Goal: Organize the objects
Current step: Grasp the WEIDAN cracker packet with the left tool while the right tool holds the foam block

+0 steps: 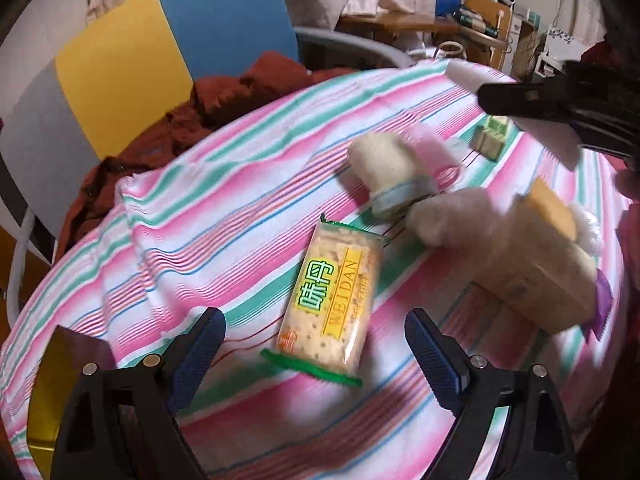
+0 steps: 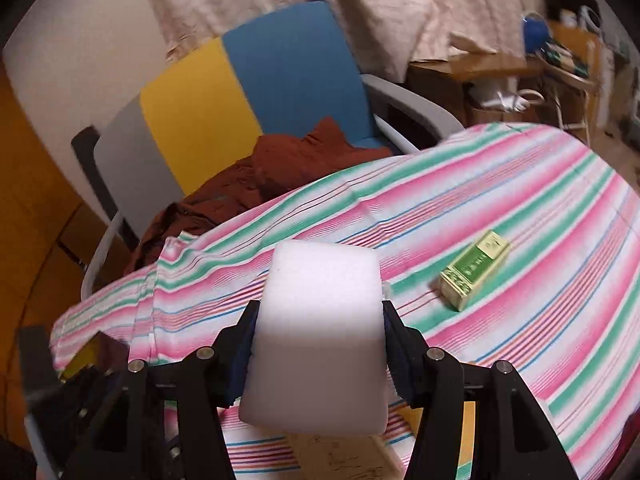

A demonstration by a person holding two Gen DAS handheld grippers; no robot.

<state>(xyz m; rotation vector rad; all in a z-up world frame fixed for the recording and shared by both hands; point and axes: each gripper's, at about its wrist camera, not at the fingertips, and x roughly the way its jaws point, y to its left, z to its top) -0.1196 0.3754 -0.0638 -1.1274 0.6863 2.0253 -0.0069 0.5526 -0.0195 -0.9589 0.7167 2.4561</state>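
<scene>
White foam block [image 2: 320, 336] clamped in right gripper [image 2: 318, 334], left gripper [image 1: 316, 344] wide around cracker packet [image 1: 332, 304]

A white foam block [image 2: 320, 336] sits upright, clamped between the right jaws, a small green box [image 2: 475, 275] lies flat on its side ahead and to their right, and a green-edged cracker packet [image 1: 330, 306] lies flat just ahead between the spread left jaws.
</scene>
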